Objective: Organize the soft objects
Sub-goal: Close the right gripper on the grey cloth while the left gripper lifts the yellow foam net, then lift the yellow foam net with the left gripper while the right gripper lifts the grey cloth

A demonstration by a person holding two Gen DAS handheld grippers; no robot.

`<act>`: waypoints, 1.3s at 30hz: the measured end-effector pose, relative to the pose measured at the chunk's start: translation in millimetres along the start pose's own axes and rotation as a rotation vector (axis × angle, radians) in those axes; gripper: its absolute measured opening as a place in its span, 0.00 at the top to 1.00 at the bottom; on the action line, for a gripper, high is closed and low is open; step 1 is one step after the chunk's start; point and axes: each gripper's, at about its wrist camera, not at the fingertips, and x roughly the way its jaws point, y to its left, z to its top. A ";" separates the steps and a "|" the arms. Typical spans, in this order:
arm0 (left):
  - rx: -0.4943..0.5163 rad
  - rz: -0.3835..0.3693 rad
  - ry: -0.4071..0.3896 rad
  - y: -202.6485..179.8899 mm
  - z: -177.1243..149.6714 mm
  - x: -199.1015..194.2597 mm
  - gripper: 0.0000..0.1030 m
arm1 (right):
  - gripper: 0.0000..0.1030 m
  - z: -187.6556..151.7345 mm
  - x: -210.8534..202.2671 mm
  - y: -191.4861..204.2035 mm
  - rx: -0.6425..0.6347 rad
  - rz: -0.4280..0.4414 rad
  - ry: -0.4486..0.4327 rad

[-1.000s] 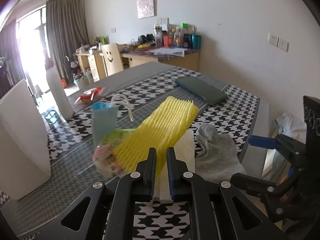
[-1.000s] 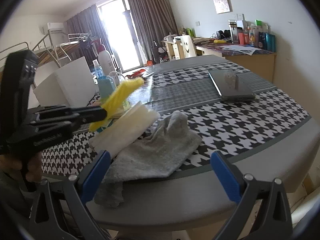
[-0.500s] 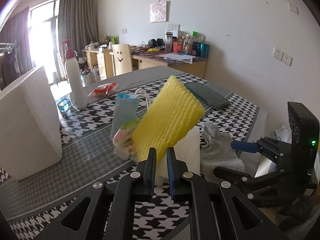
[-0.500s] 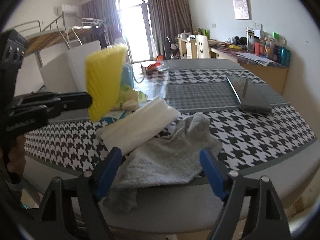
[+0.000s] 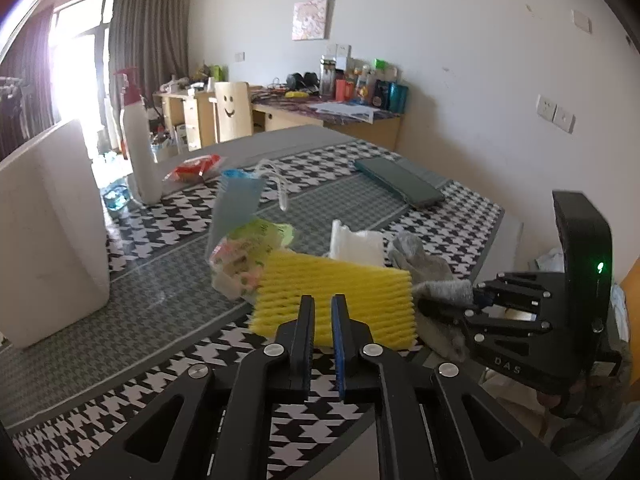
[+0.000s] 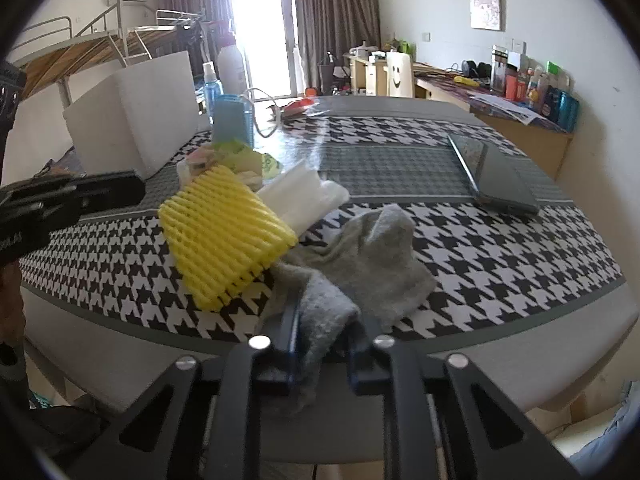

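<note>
Lying on the table (image 6: 500,264), the yellow foam net (image 5: 336,300) sits just in front of our left gripper (image 5: 323,312), whose jaws are nearly together with only a thin gap. We cannot tell from the left view whether they pinch the net's near edge; in the right view the net (image 6: 228,236) appears apart from the left gripper (image 6: 120,190). Our right gripper (image 6: 320,344) is clenched on the grey sock (image 6: 360,264), with one end of the sock bunched between its fingers and the rest spread on the table ahead. The sock touches the net on its left. Behind the net lies a white folded cloth (image 6: 304,196), and further to the left a patterned packet (image 5: 244,256) and a blue comb (image 5: 236,204). Far left of both grippers stands a white box (image 6: 136,120). Ahead to the right lies a dark notebook (image 6: 492,176).
</note>
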 end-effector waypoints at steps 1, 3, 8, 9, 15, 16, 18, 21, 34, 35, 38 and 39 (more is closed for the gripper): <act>0.010 -0.002 0.009 -3.3 -0.5 2.5 0.88 | 0.81 2.1 1.1 -0.6 0.001 0.001 0.001; 0.024 -0.005 0.020 -7.6 -1.1 5.4 0.77 | 0.81 3.4 2.1 -1.2 0.004 0.000 0.003; 0.082 -0.010 0.009 -21.6 -8.2 4.4 0.43 | 0.81 5.4 4.4 -5.1 0.019 0.021 0.003; 0.093 -0.015 0.013 -24.2 -9.3 5.6 0.40 | 0.81 5.6 4.7 -6.7 0.026 0.028 0.003; 0.163 -0.032 0.045 -41.1 -15.4 15.4 0.32 | 0.81 7.0 7.5 -12.7 0.042 0.047 -0.002; 0.170 -0.030 0.048 -42.5 -16.7 17.2 0.32 | 0.81 6.4 7.4 -13.4 0.045 0.049 -0.003; 0.180 -0.023 0.060 -44.6 -17.7 22.5 0.32 | 0.81 5.9 7.6 -13.9 0.050 0.054 -0.004; 0.189 -0.017 0.081 -47.3 -17.6 31.6 0.32 | 0.81 5.8 8.0 -16.0 0.059 0.066 -0.005; 0.191 -0.003 0.140 -47.3 -21.2 48.1 0.61 | 0.81 4.7 8.0 -19.8 0.062 0.079 -0.011; 0.202 0.002 0.144 -49.6 -21.8 47.4 0.61 | 0.81 4.4 7.8 -19.9 0.062 0.079 -0.011; 0.232 -0.002 0.152 -54.4 -23.6 48.0 0.60 | 0.81 4.3 7.8 -20.4 0.066 0.082 -0.012; 0.233 0.002 0.148 -54.6 -24.5 49.2 0.60 | 0.81 4.4 7.9 -20.3 0.066 0.082 -0.011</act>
